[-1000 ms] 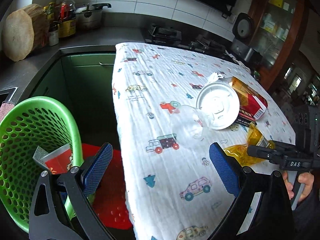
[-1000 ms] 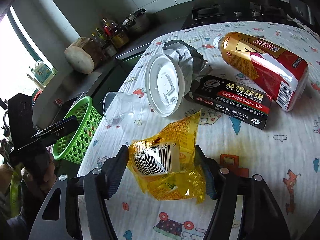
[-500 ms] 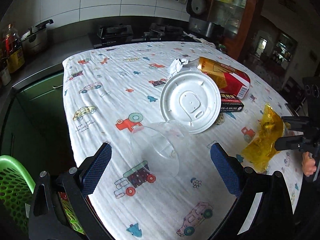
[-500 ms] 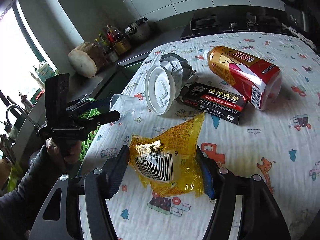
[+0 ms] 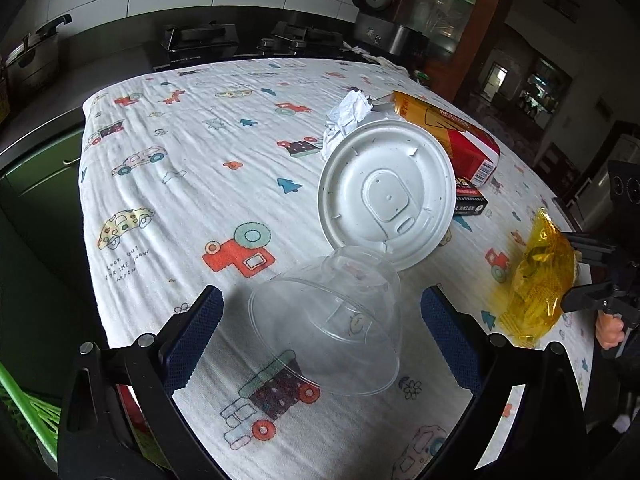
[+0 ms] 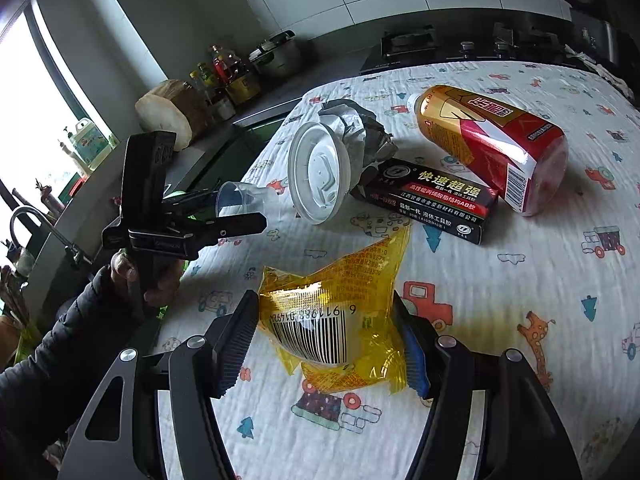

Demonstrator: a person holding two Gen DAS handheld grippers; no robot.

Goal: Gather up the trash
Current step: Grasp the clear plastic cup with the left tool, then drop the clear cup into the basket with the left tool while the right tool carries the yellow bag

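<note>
Surface: white cloth printed with cartoon cars and trucks covers it; dark stove and tiled wall behind, green basket at the lower left edge of the left wrist view.
Left claw: wide open, holding nothing; its 2 blue pads stand apart on either side of the clear plastic cup.
Clear plastic cup: lies on its side on the cloth between the left claw's fingers, mouth toward the camera, touching neither pad as far as the view shows.
White lid: just beyond the cup, tilted up on edge, leaning against crumpled paper.
Right claw: about half open, closed on the yellow wrapper.
Yellow wrapper: crumpled, barcode facing the camera, pinched between both pads of the right claw; whether it touches the cloth I cannot tell.
Black box: flat on the cloth beyond the wrapper, red and white lettering.
Bottle: red and gold, lying on its side just behind the box.
Person: 1 hand in a dark sleeve grips the left claw's handle; fingers of the other hand show at the right edge of the left wrist view.
</note>
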